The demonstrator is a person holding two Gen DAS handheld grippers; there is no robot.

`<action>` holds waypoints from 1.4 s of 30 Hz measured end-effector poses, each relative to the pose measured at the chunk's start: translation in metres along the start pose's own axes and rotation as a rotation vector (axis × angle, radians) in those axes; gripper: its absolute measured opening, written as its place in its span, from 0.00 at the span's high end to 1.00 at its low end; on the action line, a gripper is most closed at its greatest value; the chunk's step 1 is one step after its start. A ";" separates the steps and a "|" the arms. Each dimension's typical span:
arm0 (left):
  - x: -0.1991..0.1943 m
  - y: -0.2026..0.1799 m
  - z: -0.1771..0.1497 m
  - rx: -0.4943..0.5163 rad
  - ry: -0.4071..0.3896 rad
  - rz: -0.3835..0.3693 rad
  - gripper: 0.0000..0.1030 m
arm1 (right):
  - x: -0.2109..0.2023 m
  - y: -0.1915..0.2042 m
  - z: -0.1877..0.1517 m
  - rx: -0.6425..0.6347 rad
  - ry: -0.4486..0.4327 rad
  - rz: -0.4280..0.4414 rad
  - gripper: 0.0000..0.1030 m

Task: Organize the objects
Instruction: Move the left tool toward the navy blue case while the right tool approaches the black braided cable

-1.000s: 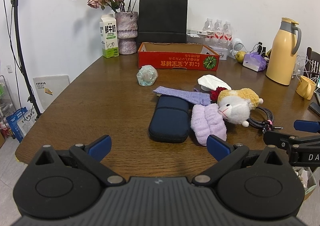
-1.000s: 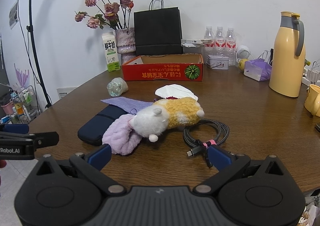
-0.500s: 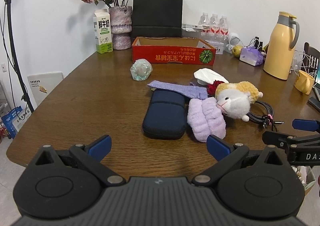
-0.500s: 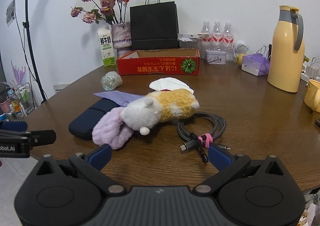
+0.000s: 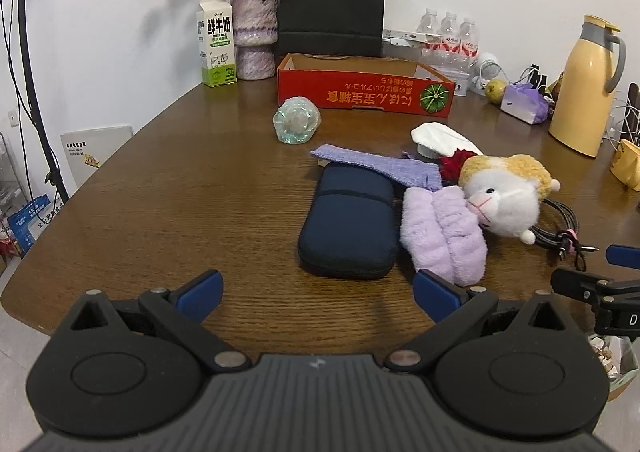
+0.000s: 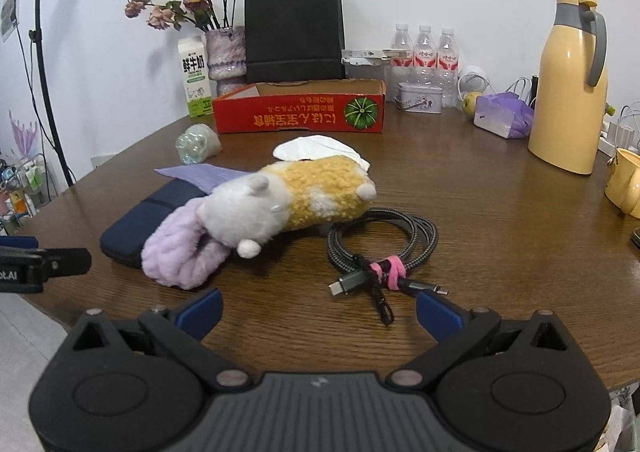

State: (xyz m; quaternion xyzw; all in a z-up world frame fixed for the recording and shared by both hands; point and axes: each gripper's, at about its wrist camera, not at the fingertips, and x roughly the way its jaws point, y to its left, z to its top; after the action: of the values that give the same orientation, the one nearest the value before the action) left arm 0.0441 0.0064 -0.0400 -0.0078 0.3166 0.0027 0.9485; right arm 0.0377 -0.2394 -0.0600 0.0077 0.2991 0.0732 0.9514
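Note:
On the brown table lie a navy zip case (image 5: 348, 219), a fluffy lilac cloth (image 5: 440, 238), a white-and-yellow plush toy (image 5: 504, 193), a flat purple cloth (image 5: 376, 163), a white cloth item (image 5: 438, 139), a clear glass piece (image 5: 296, 119) and a coiled braided cable (image 6: 382, 242). An open red cardboard box (image 5: 364, 89) stands behind them. My left gripper (image 5: 318, 292) is open and empty, near the table's front edge before the case. My right gripper (image 6: 318, 314) is open and empty, just short of the cable's plug.
At the back stand a milk carton (image 5: 216, 47), a vase of dried roses (image 5: 254, 33), a black paper bag (image 5: 332, 9), water bottles (image 6: 424, 47), a tin (image 6: 420, 97), a yellow thermos jug (image 6: 570, 87) and a yellow cup (image 6: 626, 183). A light stand (image 5: 36, 83) stands left.
Both grippers have moved forward and lower toward the table; the objects look closer. Nothing on the table has moved.

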 end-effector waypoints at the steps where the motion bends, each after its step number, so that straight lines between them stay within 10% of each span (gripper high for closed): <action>1: 0.002 0.000 0.001 -0.001 0.000 0.003 0.00 | 0.002 -0.001 0.001 -0.004 0.001 -0.004 0.00; 42: 0.104 -0.019 0.057 0.046 0.153 -0.024 0.00 | 0.096 -0.056 0.042 -0.069 0.079 0.021 0.00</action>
State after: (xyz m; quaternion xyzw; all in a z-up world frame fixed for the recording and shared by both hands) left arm 0.1623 -0.0115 -0.0567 0.0100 0.3882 -0.0164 0.9214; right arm 0.1469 -0.2800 -0.0838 -0.0247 0.3335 0.0936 0.9378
